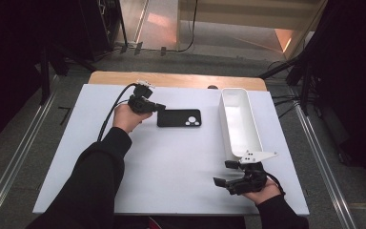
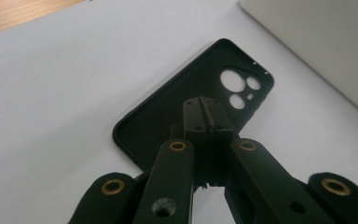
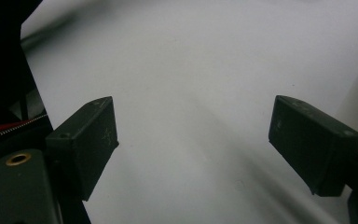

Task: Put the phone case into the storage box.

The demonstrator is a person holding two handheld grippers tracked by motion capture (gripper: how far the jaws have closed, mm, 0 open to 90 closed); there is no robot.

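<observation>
White sheet [image 1: 171, 162] covered a wooden table [image 1: 181, 78]; dark room around it, metal rails on the floor either side.

Phone case [image 1: 179, 117] lay flat mid-table, hollow side up, camera cutouts toward the white bin [image 1: 238, 119]. The bin stood well apart from it on the right, long and narrow, and looked empty.

Left gripper [image 1: 158, 107] sat at the case's left short end. In the left gripper view its tips [image 2: 204, 114] were pressed together over the case [image 2: 168, 121] rim, with no gap visible between the jaws. Looked clamped on the rim wall, though the tips hid the contact itself. So the step in hand was the grasp: case pinched but still flat on the sheet, not lifted.

Next move, as I judged it: lift straight up, carry right, drop into the bin. A thin soft rim pinched at one end would likely sag or swing, so a slow lift made sense, clearing the bin's near wall before release.

Right gripper [image 1: 228, 174] was parked at the near right edge, just below the bin's end, jaws wide apart over bare sheet [image 3: 191, 116], holding nothing. It sat off the carry path. Left cable [image 1: 108, 114] trailed back off the table, also out of the way.
</observation>
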